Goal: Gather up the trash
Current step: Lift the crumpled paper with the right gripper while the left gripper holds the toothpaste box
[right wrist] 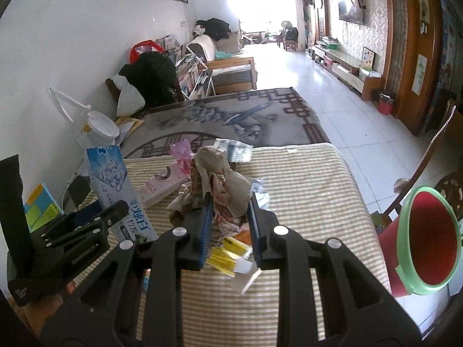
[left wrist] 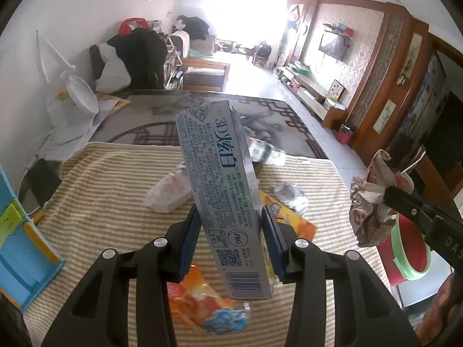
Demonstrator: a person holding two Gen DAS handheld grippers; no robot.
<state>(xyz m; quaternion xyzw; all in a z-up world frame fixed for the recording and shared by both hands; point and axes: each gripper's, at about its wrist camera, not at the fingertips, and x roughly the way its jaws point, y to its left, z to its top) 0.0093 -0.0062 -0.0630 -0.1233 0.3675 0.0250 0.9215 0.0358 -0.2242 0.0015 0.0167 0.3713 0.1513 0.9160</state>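
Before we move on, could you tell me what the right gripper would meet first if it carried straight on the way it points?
Probably the striped cloth near the pink carton, though depth is unclear. The right gripper already clamps crumpled paper, which would arrive first.

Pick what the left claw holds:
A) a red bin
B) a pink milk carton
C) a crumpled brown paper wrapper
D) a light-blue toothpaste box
D: the left claw clamps the long light-blue toothpaste box between its blue pads, lifted above the striped cloth.
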